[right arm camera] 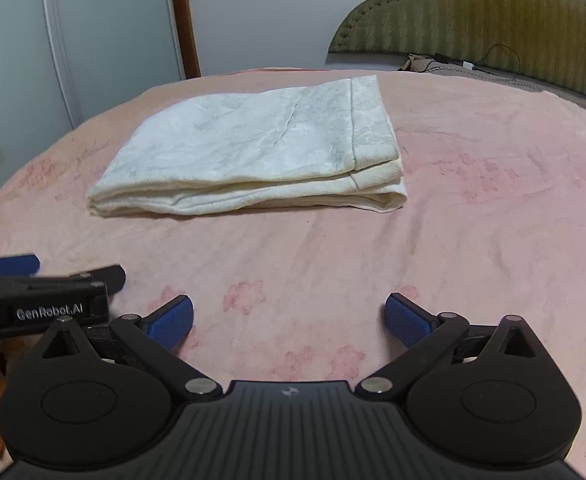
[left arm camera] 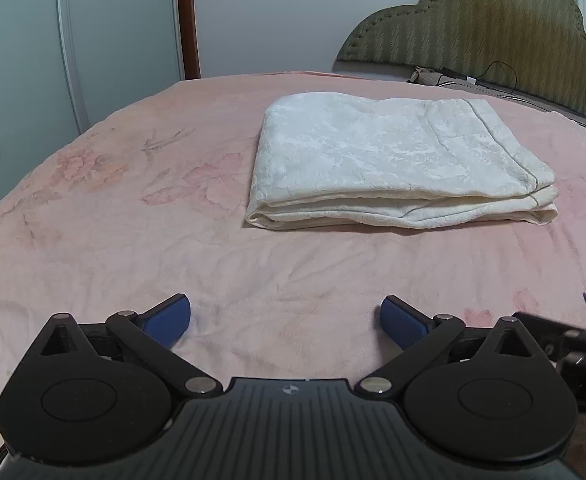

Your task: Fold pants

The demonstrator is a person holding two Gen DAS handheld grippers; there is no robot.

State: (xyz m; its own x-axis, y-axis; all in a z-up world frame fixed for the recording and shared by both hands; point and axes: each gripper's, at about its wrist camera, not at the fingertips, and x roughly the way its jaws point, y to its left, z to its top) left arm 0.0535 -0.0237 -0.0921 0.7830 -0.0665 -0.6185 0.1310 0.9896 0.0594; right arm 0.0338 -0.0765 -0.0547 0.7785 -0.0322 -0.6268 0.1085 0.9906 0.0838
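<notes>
The cream-white pants (left arm camera: 397, 160) lie folded into a flat, layered rectangle on the pink bed cover (left arm camera: 133, 240), well ahead of both grippers. In the right wrist view the same folded pants (right arm camera: 253, 152) rest at the centre left. My left gripper (left arm camera: 285, 322) stands wide open over bare cover, its blue pads (left arm camera: 169, 320) holding nothing. My right gripper (right arm camera: 289, 320) is also wide open and empty. A part of the left gripper (right arm camera: 13, 280) shows at the left edge of the right wrist view.
A green padded headboard (left arm camera: 493, 32) rises at the far right, with cables and small items (left arm camera: 453, 76) at its foot. Pale wardrobe doors (left arm camera: 73, 40) and a brown door frame (left arm camera: 187, 20) stand beyond the bed's far edge.
</notes>
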